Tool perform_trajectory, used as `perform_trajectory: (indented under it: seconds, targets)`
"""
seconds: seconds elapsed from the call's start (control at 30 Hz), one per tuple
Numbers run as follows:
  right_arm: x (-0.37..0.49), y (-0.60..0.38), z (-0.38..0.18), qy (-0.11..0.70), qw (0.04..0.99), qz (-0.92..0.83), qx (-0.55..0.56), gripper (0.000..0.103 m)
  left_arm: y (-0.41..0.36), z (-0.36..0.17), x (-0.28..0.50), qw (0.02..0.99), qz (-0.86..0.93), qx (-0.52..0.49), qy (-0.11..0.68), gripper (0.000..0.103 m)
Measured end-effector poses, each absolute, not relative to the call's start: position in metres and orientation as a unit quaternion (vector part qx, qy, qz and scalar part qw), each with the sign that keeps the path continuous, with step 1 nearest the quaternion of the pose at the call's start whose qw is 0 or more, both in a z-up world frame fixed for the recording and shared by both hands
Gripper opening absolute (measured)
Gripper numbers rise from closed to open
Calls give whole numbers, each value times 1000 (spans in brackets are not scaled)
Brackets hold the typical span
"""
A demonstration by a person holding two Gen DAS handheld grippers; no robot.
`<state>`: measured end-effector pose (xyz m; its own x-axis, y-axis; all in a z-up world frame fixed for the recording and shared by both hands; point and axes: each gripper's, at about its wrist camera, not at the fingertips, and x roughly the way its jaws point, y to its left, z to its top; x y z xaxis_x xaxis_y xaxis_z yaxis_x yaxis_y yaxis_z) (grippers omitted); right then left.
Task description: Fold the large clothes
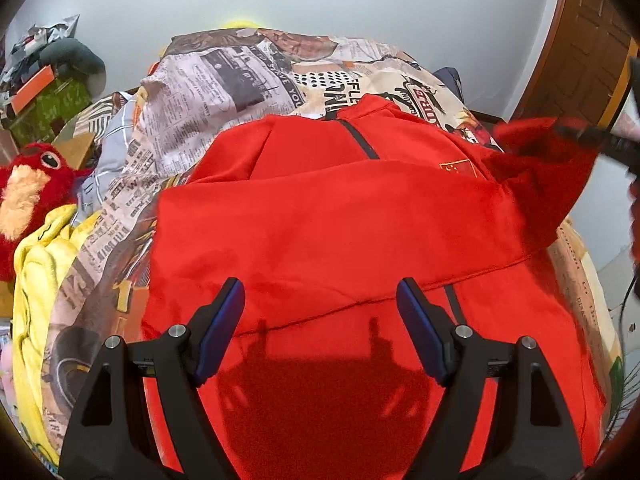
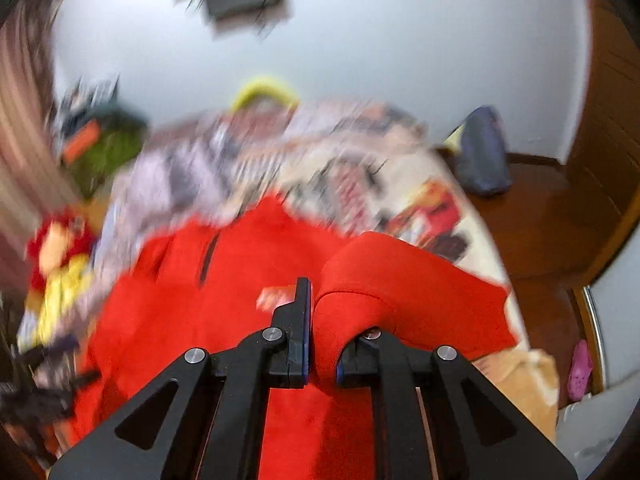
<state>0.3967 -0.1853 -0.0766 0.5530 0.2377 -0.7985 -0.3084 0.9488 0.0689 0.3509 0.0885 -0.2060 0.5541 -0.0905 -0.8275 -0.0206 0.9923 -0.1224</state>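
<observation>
Spread flat on bed (image 1: 576,280): red fleece zip jacket (image 1: 320,220), long axis running head-to-foot. Right gripper (image 2: 320,320) fingers pinched tight on sleeve (image 2: 400,280) at bed's right edge, nearer; left gripper (image 1: 320,320) fingers wide, empty, above hem.

A pale wall (image 1: 320,12) fills the upper frame; a brown wooden door (image 1: 580,48) stands upper right, above a dark wooden floor (image 2: 540,220) at right.
</observation>
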Motion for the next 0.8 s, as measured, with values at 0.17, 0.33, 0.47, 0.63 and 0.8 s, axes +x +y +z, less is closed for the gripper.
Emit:
perform_trajectory:
  seconds: [0.17,0.33,0.47,0.63,0.8]
  targets:
    - [387,-151,-151,569,799,175,-82,21,92,-210,338,874,-25,-66,481,78]
    - [358,-148,-174,591,777,167,-136,29,88,-220,334,866,-29,-62,495,78]
    - [345,-167,-153,584,784,183,-103,41,79,-227,333,862,-37,-68,501,78]
    - [345,-207,-121,553,815,170,-43,52,62,-228,333,863,-47,-62,499,78]
    - [374,-263,-127,544,833,96,32,76,50,-228,335,866,-56,-50,495,78]
